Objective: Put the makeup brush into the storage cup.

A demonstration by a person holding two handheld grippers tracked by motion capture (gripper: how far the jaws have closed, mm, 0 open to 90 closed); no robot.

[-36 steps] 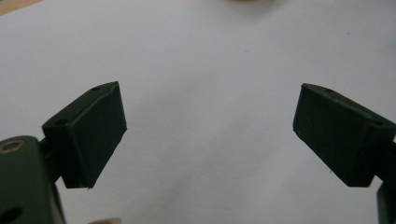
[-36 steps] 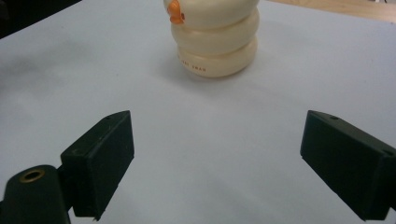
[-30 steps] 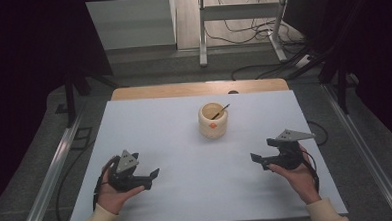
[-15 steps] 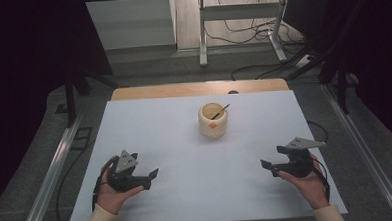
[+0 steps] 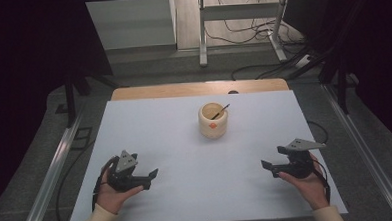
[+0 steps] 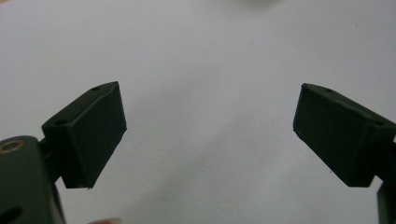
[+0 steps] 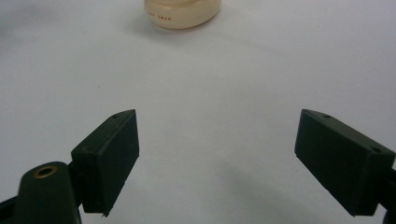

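Two open claws, one cup ahead

Both of my claws rest low on the white desk (image 5: 185, 141) at its near edge, and both stand wide with nothing between the jaws. My left claw (image 5: 151, 173) sits at the near left, my right claw (image 5: 265, 165) at the near right, well apart from each other.

What I am facing is the cream cup (image 5: 213, 119), upright in the middle of the desk toward its far side. It lies ahead of both claws and between their lines: forward and to the right of the left one, forward and to the left of the right one. Judging from the high view, the right claw is a little nearer. In the right gripper view the cup (image 7: 182, 11) stands at the top, left of centre, with bare desk between it and my jaws; in the left gripper view I can make out just a pale sliver at the top edge, too little to name.

Inside the cup leans a thin dark stick (image 5: 221, 109), its upper end tilted over the rim toward the far right. An orange mark shows on the cup's near wall. What else the cup holds I cannot tell.

I judge the right claw would reach forward and leftward for it.
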